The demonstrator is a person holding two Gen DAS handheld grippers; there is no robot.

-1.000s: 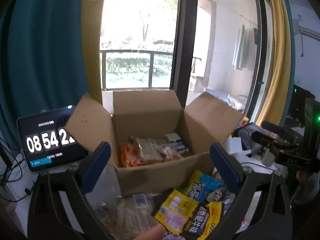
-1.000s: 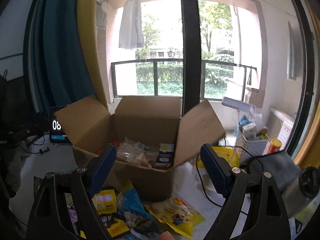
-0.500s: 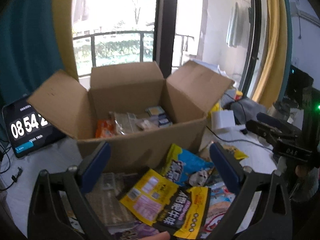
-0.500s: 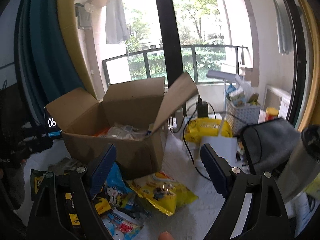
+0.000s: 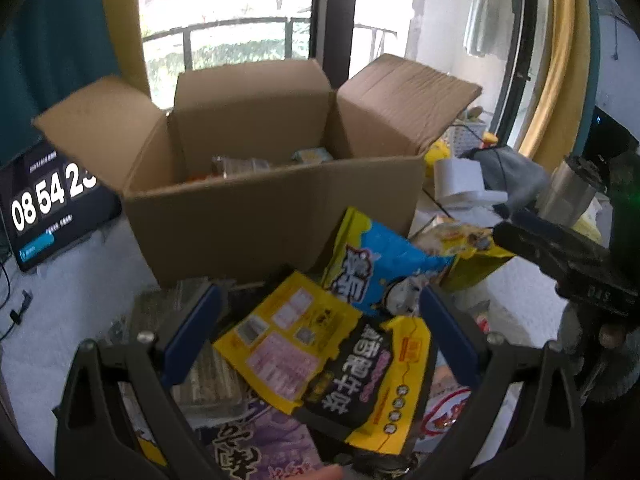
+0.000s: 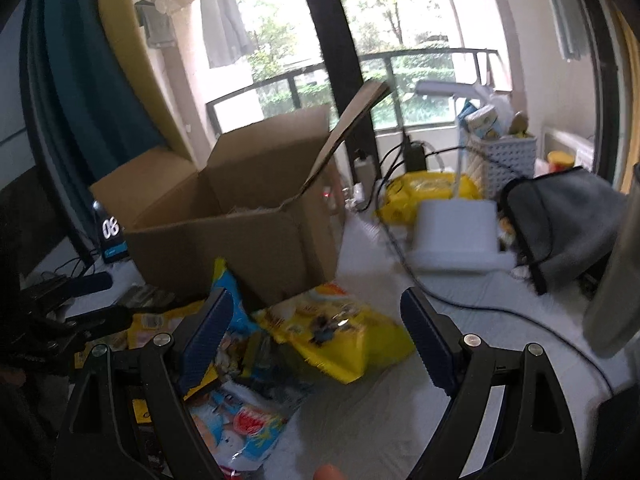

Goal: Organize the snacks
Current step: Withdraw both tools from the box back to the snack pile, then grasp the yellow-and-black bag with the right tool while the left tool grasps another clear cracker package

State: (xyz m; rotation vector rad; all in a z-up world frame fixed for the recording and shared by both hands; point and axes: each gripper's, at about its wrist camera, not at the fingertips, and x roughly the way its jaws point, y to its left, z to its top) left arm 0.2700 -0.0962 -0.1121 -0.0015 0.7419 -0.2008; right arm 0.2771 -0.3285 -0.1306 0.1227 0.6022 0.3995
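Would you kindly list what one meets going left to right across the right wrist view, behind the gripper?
Black clock display → open brown cardboard box → yellow snack bag → white lamp base → grey folded cloth.

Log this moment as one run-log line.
left gripper: open, over yellow-black snack bag | right gripper: open, over yellow snack bag | cardboard box: open, part-filled

White-covered table (image 6: 360, 412): cardboard box (image 5: 276, 216) at twelve o'clock, snack packets (image 5: 332, 356) heaped at six, clock tablet (image 5: 48, 204) at nine, white lamp base (image 6: 456, 232) at two.
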